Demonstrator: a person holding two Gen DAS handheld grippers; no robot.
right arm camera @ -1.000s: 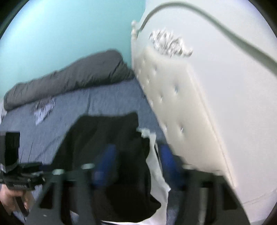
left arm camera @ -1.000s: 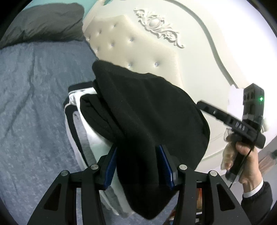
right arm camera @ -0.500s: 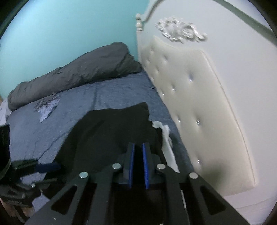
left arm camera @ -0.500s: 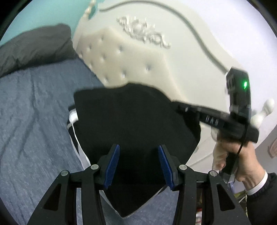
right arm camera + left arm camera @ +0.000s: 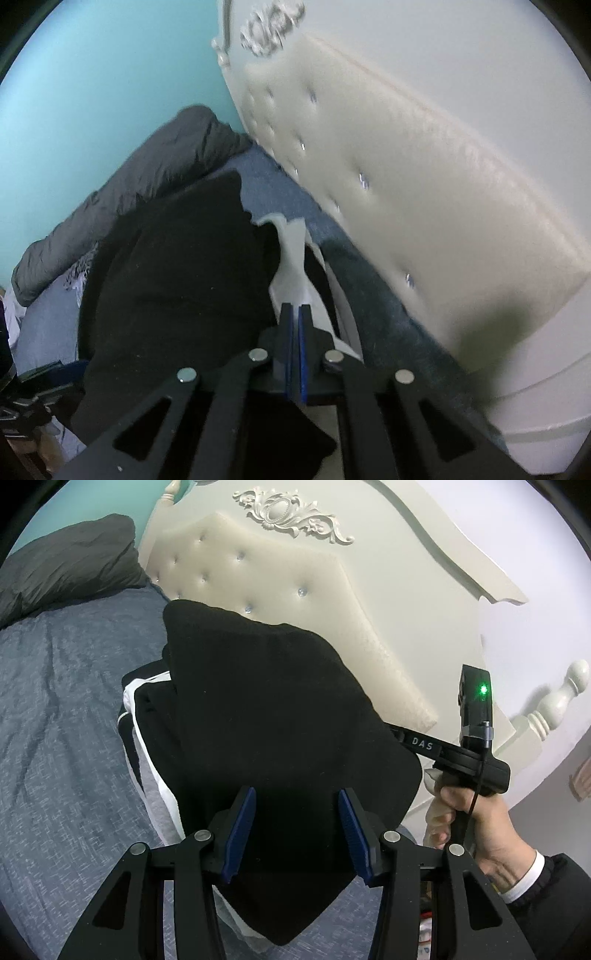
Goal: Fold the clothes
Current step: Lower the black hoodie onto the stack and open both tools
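The black garment (image 5: 266,716) lies in a thick folded bundle on top of a white-and-black garment (image 5: 147,760), near the padded headboard (image 5: 280,590) at the right edge of the bed (image 5: 62,709).

The left gripper (image 5: 295,827) stands wide open, its 2 blue fingers either side of the bundle's near edge, holding nothing. The right gripper (image 5: 294,325) has its fingers pressed together at the bundle's right edge; whether cloth is pinched between them I cannot tell.

To finish this fold well, I judge both sides should be kept level and the layers squared.
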